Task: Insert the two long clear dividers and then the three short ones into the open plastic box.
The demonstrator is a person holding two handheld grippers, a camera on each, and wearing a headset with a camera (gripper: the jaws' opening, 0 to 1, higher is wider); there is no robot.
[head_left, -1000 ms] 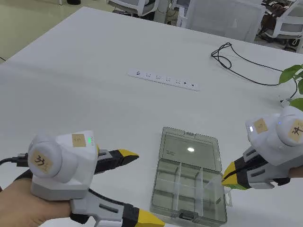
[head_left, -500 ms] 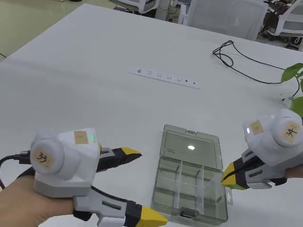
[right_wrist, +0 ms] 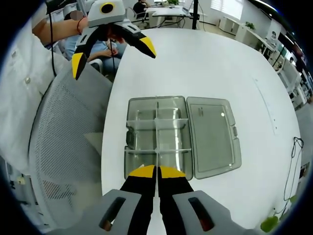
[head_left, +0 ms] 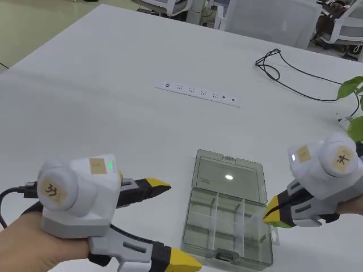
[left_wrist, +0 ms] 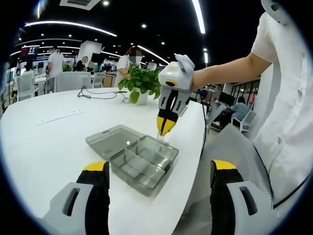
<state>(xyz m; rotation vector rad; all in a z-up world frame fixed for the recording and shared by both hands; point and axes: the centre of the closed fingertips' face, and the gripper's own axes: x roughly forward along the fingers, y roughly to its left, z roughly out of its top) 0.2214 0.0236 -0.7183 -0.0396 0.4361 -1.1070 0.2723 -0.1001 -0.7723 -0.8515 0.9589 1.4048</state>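
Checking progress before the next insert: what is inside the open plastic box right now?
Clear dividers stand in the plastic box, crossing into a grid of compartments; nothing else visible. In the right gripper view, the shut right hand-held gripper covers one edge.

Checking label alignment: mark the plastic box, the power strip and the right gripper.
plastic box (head_left: 229, 180): head view, on the open lid panel.
power strip (head_left: 197, 94): head view, middle of its body.
right gripper (right_wrist: 157, 171): right gripper view, where the shut yellow tips meet.

Bright, even light comes from ceiling lamps (left_wrist: 199, 17). A small glare spot sits on the box lid (head_left: 228, 178). Shadows on the table (head_left: 113, 85) are soft. Both gripper views bend at the edges
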